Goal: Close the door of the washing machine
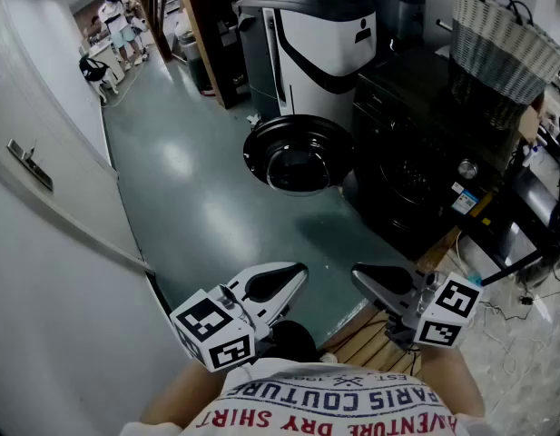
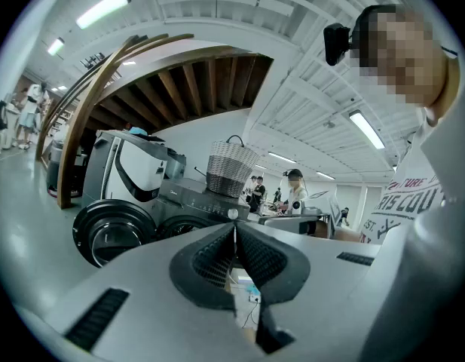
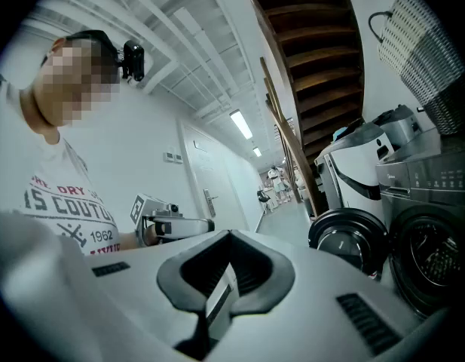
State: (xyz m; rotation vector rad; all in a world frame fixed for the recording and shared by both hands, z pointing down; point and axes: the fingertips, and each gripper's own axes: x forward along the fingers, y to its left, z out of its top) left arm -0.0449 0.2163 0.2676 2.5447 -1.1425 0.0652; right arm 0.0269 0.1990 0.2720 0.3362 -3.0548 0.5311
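Washing machine (image 1: 416,166), dark-fronted, stands at the right of the head view with a woven basket (image 1: 502,44) on top. Its round door (image 1: 299,155) hangs open, swung out to the left over the green floor (image 1: 189,198). Left gripper (image 1: 296,272) and right gripper (image 1: 359,276) sit near us, low in the frame and well apart from the door. Both pairs of jaws are pressed together with nothing between them. We judge the door stiff and rigid: a glossy dark ring round a glass bowl, easy to swing on its hinge, though likely to want a firm last push to catch. No grip seems needed. We would lay closed jaws flat against the outer ring on its free left edge, farthest from the machine, rather than on the glass, since a glossy curve may let the tips slide. Hard to make out: hinge and latch are lost in the dark front. The drum mouth is black, so we cannot tell whether anything hangs over its lip. The machine's lower right is crowded by cables and clutter.
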